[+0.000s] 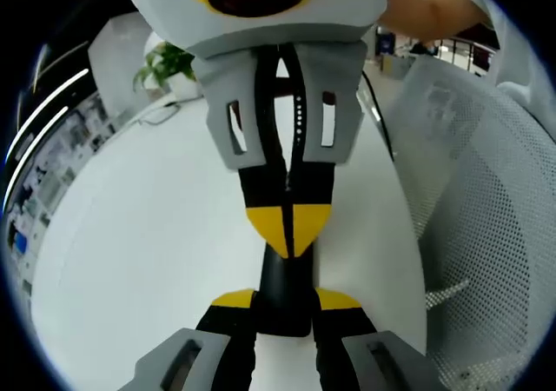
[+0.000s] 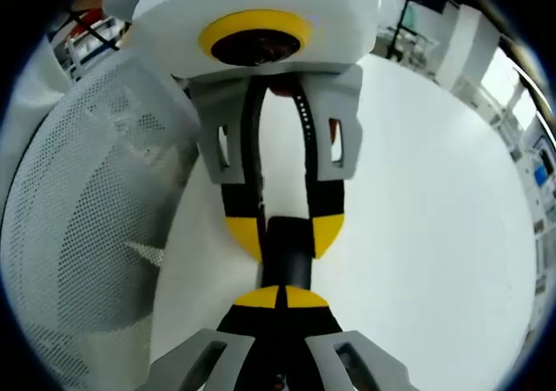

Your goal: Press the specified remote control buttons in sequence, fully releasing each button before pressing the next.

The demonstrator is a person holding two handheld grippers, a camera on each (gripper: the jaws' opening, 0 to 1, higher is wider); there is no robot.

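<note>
Yellow-tipped fingertips (image 1: 234,300) of the left gripper (image 1: 287,302) sit either side of one end of the slim black remote control (image 1: 285,291), grasping it from both flanks. Right gripper (image 2: 282,297) has its tips pinched together with no gap, resting on top of the remote's other end; in the left gripper view those same closed tips come down from above onto the remote's upper surface (looks like a press, but button not visible, can't confirm contact depth).

Remote lies on the round white table (image 1: 156,235), between the two grippers, near the edge beside a white mesh-backed chair (image 1: 486,200). Small green potted plant (image 1: 169,65) at the far side of the table.

Risks, as a judgement: both grippers cover most of the remote, so the target is barely visible, breaking the keep-visible rule. A closed tip wider than a button could hit two keys. If the left grip is loose, downward pressure may tip or slide the remote toward the table edge. Lifting too little would fail the full release.
</note>
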